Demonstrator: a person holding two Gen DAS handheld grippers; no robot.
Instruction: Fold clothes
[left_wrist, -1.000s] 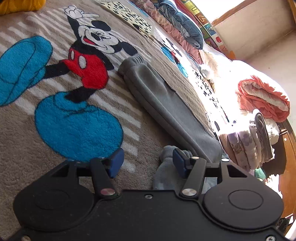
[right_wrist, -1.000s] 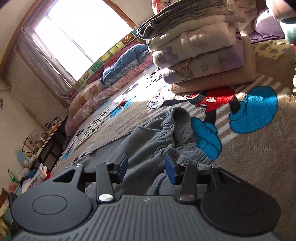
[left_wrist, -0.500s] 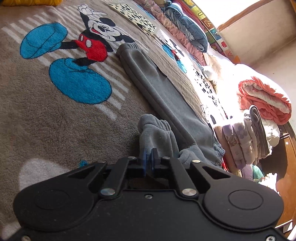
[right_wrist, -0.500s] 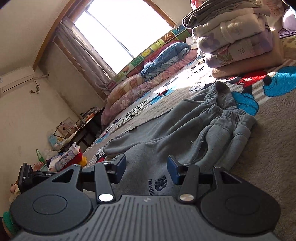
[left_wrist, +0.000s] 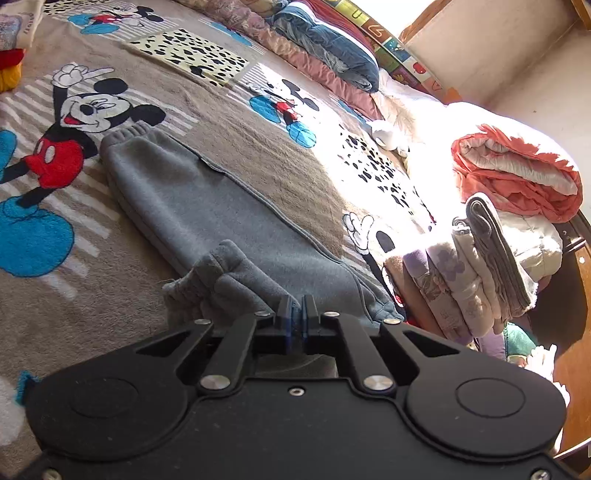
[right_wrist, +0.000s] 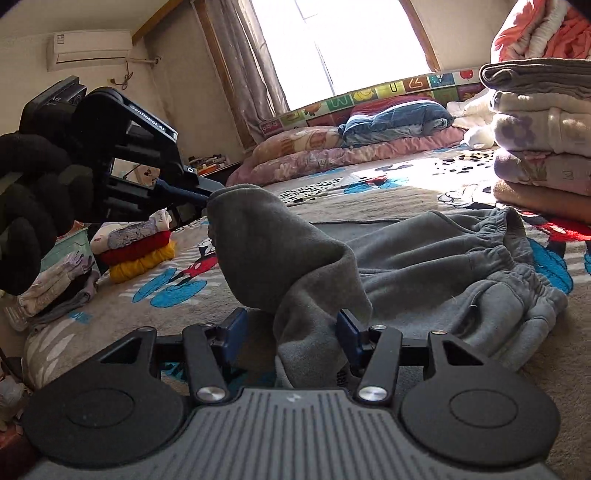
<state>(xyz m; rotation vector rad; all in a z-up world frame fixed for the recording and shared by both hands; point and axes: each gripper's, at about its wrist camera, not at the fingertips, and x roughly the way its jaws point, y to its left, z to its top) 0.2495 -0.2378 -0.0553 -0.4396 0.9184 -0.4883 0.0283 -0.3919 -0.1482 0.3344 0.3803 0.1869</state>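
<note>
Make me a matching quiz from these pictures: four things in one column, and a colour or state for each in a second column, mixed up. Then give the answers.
Things:
1. left gripper
2. right gripper
3. sweatpants
4. rolled quilt

States:
A. orange-pink
B. grey, one end lifted off the blanket
C. open, cloth between the jaws, which have just been opening
D. shut on cloth

Pairs: 1-D, 2-C, 3-B, 4-A

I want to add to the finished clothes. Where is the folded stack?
The folded stack stands on the cartoon blanket at the right of the right wrist view, just beyond the grey sweatpants, below the orange quilt.
</note>
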